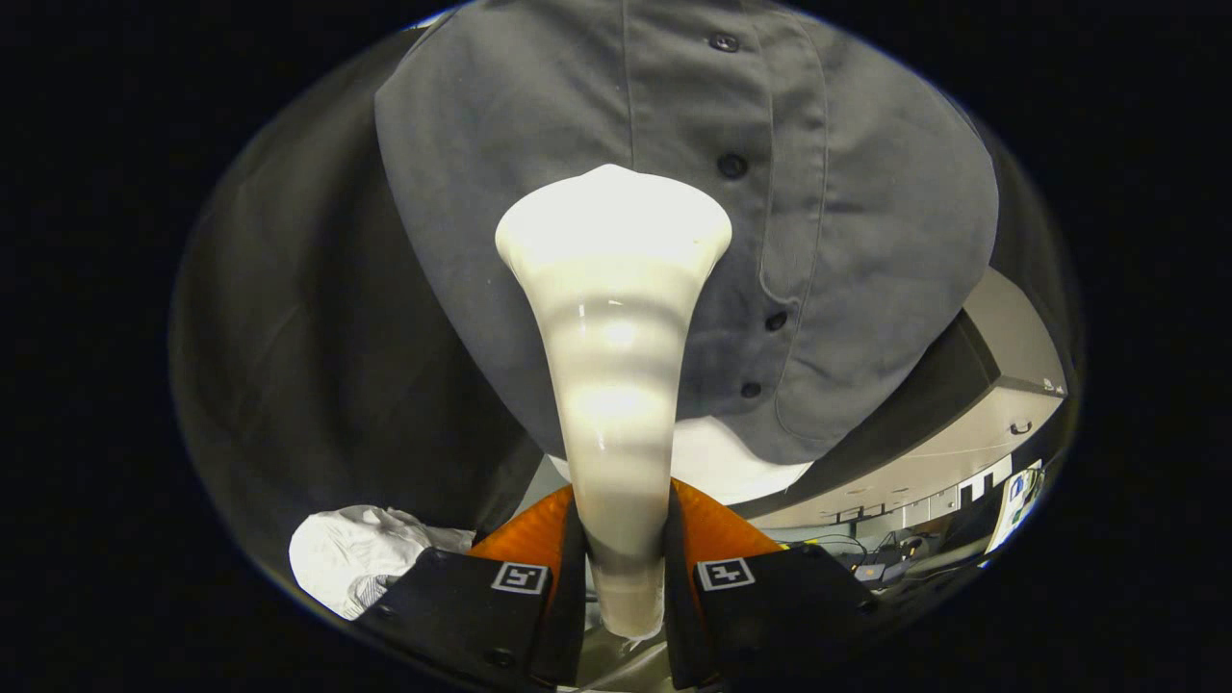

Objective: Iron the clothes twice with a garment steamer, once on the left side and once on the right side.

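We log the hand-held gripper [624, 563]: two broad finger housings, each carrying a square fiducial marker [521, 577] on its upper face; a round screw head [500, 658] sits on one housing.

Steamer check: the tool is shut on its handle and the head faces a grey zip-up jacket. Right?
One thing is wrong: the garment is a buttoned grey shirt, not zipped; the gripper view shows the buttons. The tool is shut on the steamer.

A crumpled white cloth [351, 558] was seen low beside the dark wall [289, 366]; a pale counter [962, 462] and cables [866, 563] were seen opposite.
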Demonstrator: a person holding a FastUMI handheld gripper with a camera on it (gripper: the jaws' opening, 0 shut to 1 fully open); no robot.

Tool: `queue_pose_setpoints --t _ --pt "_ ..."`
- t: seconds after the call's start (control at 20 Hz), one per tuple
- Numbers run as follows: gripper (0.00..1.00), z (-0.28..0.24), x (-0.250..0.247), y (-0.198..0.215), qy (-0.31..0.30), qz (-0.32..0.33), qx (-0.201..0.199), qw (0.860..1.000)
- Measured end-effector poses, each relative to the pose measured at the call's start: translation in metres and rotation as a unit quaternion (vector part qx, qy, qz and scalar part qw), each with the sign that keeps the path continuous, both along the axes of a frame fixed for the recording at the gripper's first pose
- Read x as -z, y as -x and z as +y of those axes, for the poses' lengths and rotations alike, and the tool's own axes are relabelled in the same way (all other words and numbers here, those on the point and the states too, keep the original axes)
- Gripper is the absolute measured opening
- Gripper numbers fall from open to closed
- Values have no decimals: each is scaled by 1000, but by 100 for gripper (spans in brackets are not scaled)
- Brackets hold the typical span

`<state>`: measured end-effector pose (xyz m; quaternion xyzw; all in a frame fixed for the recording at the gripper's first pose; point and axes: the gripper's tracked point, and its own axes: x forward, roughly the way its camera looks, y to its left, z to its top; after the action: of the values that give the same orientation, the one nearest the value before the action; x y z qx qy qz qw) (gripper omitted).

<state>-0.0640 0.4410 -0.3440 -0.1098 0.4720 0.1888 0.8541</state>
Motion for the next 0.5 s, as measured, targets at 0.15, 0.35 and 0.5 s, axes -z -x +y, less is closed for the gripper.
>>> queue_pose_setpoints --t 0.15,0.35,0.5 --pt "42 -6 21 7 8 18 1 1000" --pt "43 -15 47 15 17 37 4 999" --pt "43 -19 63 19 19 50 8 999"
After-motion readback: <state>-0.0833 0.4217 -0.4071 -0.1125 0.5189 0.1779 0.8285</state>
